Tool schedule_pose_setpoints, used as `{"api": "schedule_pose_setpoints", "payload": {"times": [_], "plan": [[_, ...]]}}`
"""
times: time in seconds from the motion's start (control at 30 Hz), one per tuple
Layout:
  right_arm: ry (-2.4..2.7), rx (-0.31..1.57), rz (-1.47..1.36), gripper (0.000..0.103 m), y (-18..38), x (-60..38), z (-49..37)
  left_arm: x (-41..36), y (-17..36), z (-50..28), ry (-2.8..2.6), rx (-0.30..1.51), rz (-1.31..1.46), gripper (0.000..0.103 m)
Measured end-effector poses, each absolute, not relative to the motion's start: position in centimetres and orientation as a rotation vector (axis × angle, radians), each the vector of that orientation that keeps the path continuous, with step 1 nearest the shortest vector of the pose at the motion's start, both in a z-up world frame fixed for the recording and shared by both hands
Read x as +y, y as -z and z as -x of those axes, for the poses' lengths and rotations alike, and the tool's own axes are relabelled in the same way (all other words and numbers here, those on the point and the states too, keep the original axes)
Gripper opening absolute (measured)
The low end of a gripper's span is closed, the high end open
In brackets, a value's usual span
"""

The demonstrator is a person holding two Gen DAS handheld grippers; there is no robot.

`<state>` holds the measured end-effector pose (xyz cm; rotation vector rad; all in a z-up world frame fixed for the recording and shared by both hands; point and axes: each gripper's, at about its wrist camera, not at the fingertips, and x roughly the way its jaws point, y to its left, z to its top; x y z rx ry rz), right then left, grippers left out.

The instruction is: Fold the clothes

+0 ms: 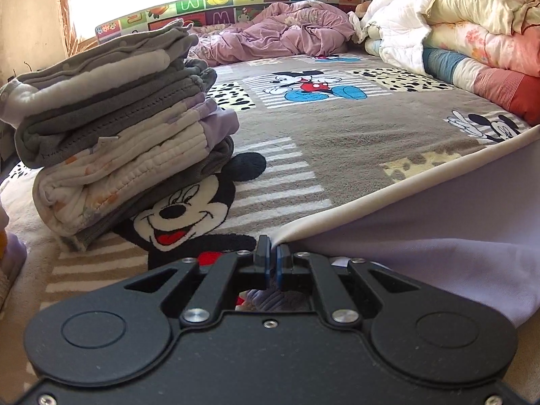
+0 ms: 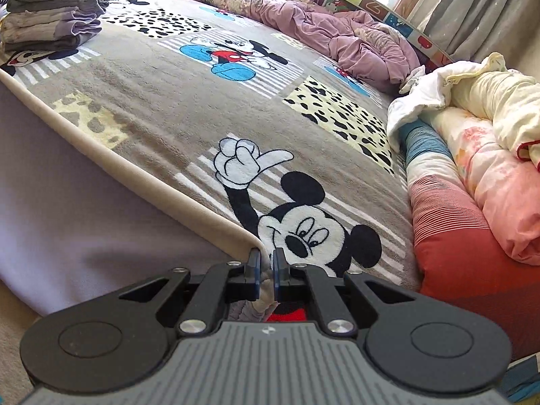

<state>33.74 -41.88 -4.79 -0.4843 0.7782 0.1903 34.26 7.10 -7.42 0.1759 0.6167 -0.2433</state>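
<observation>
A: What does each tool hold?

B: The left tool (image 1: 272, 253) is pinched tight on the cream hem of a pale lilac garment (image 1: 455, 236). The right tool (image 2: 266, 260) is closed on the other corner of that same garment (image 2: 84, 209), with a bunch of cloth between its fingers. The hem runs taut between the two, lifted just above the near part of the bed.

A: Any writing to read?

B: Only on the alphabet mat (image 1: 216, 10) standing along the far edge of the bed: single letters on coloured squares, a W, an M, a Z and a V among them. The blanket (image 1: 337, 141) carries no words, just cartoon mouse figures and spotted patches.

A: Where is there room?

B: The middle of the blanket is open. At the left stands a stack of folded clothes (image 1: 114, 128), leaning a little. At the right edge lie rolled quilts (image 1: 472, 44), piled up. Far back, just before the mat, lies a crumpled mauve duvet (image 1: 287, 30).
</observation>
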Motion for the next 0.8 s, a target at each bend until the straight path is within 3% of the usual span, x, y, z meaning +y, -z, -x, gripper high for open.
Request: {"api": "schedule_pose_setpoints", "payload": {"times": [0.13, 0.27, 0.33, 0.37, 0.5, 0.6, 0.8], "plan": [[-0.19, 0.789, 0.468, 0.008, 5.5, -41.6, -35.2, 7.3, 7.8, -34.6, 0.237, 0.635, -0.16, 0.002], [-0.149, 0.847, 0.443, 0.01, 7.5, -41.6, -36.7, 7.3, 8.5, -34.9, 0.228, 0.659, -0.15, 0.013], [-0.103, 0.849, 0.428, 0.016, 8.4, -41.6, -37.0, 7.5, 8.4, -34.8, 0.205, 0.659, -0.148, 0.029], [-0.083, 0.843, 0.411, 0.018, 8.6, -41.6, -37.0, 7.8, 8.3, -34.9, 0.182, 0.66, -0.137, 0.046], [-0.016, 0.79, 0.36, 0.025, 7.8, -41.9, -35.9, 10.5, 7.1, -34.7, 0.169, 0.641, 0.022, 0.048], [0.052, 0.724, 0.261, 0.04, 5.9, -43.0, -34.0, 12.2, 5.7, -34.0, 0.156, 0.614, 0.146, 0.048], [0.041, 0.642, -0.03, 0.045, 5.5, -42.4, -29.8, 13.6, 4.5, -32.3, 0.169, 0.624, 0.296, 0.048]]}}
